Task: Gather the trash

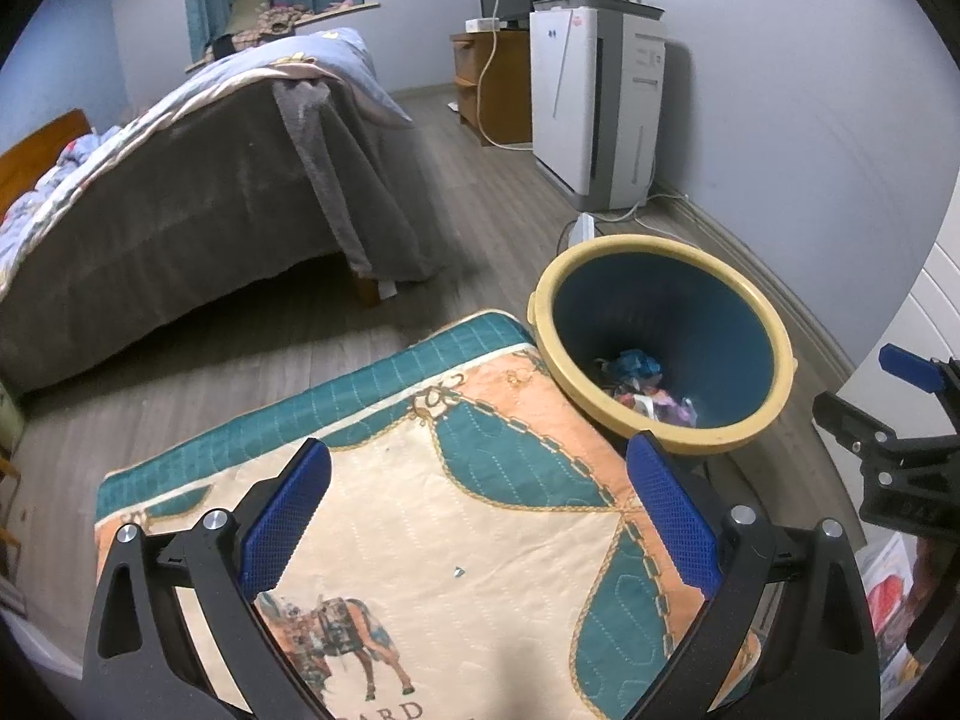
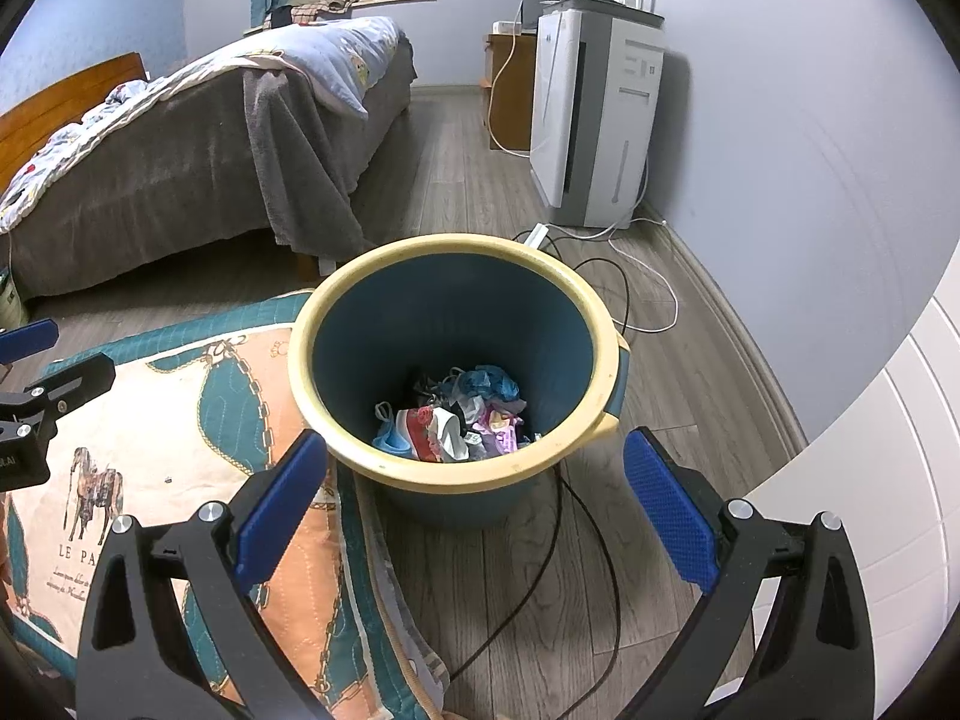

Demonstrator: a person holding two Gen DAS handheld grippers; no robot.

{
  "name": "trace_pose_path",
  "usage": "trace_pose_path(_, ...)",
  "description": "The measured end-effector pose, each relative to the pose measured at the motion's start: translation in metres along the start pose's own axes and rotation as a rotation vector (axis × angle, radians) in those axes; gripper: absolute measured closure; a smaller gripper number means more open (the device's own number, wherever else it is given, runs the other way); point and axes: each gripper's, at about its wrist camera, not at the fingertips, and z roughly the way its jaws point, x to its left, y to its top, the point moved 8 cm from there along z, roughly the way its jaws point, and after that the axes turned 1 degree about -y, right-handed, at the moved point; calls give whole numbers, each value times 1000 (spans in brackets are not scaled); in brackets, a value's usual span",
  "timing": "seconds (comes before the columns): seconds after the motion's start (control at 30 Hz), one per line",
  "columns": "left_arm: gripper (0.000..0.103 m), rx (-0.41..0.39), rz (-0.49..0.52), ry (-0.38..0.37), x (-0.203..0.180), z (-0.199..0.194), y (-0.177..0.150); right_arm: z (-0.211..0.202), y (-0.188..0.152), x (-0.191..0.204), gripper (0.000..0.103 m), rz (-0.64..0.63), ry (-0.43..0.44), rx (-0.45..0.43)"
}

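Observation:
A blue trash bin with a cream rim point(image 2: 600, 324) stands on the wood floor, with crumpled wrappers and scraps point(image 2: 462, 420) at its bottom. My right gripper point(image 2: 474, 504) hovers open just in front of and above the bin, with nothing between its fingers. My left gripper point(image 1: 480, 510) is open over a quilted cushion point(image 1: 420, 510) with a horse print, empty. The bin point(image 1: 750, 300) sits to its upper right. A tiny scrap point(image 1: 459, 570) lies on the cushion between the left fingers. The right gripper's side point(image 1: 900, 438) shows at the left view's right edge.
A bed with a grey cover point(image 2: 180, 168) stands at the left. A white air purifier point(image 2: 594, 120) and a wooden cabinet point(image 1: 492, 90) line the right wall. Cables point(image 2: 600, 540) and a power strip point(image 2: 534, 234) lie on the floor around the bin. A white panel point(image 2: 870, 480) is at right.

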Motion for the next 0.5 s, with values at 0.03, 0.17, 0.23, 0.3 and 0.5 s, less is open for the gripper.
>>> trace_pose_path(0.03,5,0,0,0,0,0,0,0,0,0,6,0,0,-1)
trace_pose_path(0.17,5,2,3,-2,-1,1,-1,0,0,0,6,1,-1,3)
trace_pose_path(0.23,5,2,3,-3,-2,2,-1,1,0,-1,6,2,0,3)
trace_pose_path(0.3,5,2,3,-4,-2,2,-1,1,0,-1,6,2,1,2)
trace_pose_path(0.5,5,1,6,-6,-3,2,-1,2,1,-2,6,-1,1,3)
